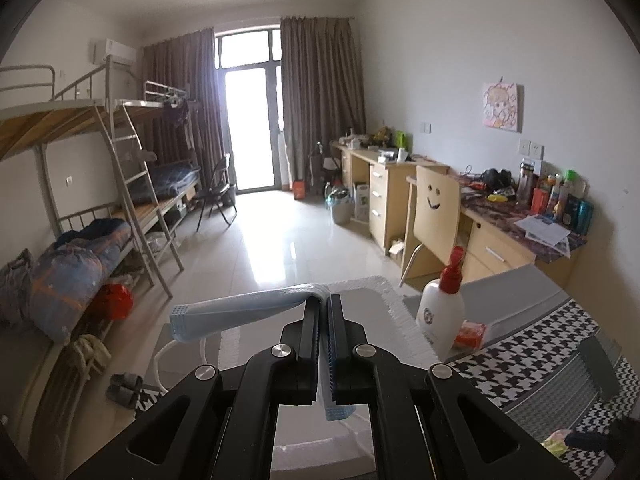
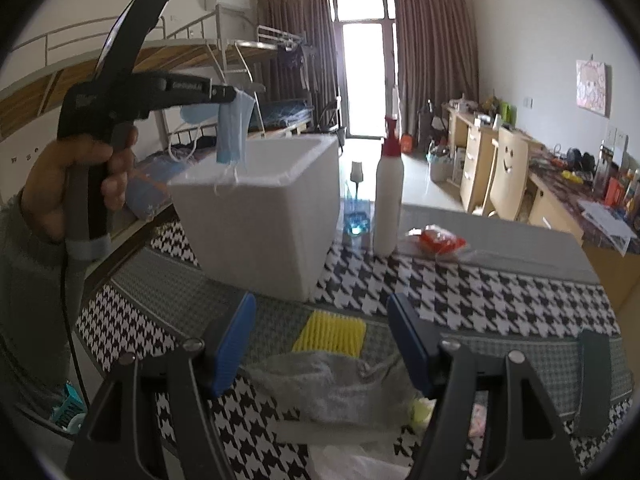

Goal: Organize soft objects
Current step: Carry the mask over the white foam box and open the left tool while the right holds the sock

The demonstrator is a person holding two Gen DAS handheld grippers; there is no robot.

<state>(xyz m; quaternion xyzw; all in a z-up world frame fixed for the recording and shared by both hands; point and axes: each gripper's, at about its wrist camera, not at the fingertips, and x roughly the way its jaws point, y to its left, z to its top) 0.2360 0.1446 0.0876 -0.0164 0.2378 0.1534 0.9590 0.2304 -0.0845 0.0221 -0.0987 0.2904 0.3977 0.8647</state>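
Observation:
My left gripper [image 1: 325, 300] is shut on a light blue face mask [image 1: 240, 314], held in the air above the open white foam box [image 1: 384, 312]. In the right wrist view the same left gripper [image 2: 234, 94] holds the mask [image 2: 234, 128] hanging over the box's [image 2: 264, 216] left rim. My right gripper [image 2: 322, 340] is open, low over the houndstooth table, above a grey sock [image 2: 336, 384] and a yellow ribbed sponge [image 2: 330, 334].
A white bottle with a red pump [image 2: 388, 200] and a red packet [image 2: 438, 240] stand right of the box. A wine glass [image 2: 356, 176] is behind it. Bunk beds lie to the left, desks and a chair [image 2: 508, 168] to the right.

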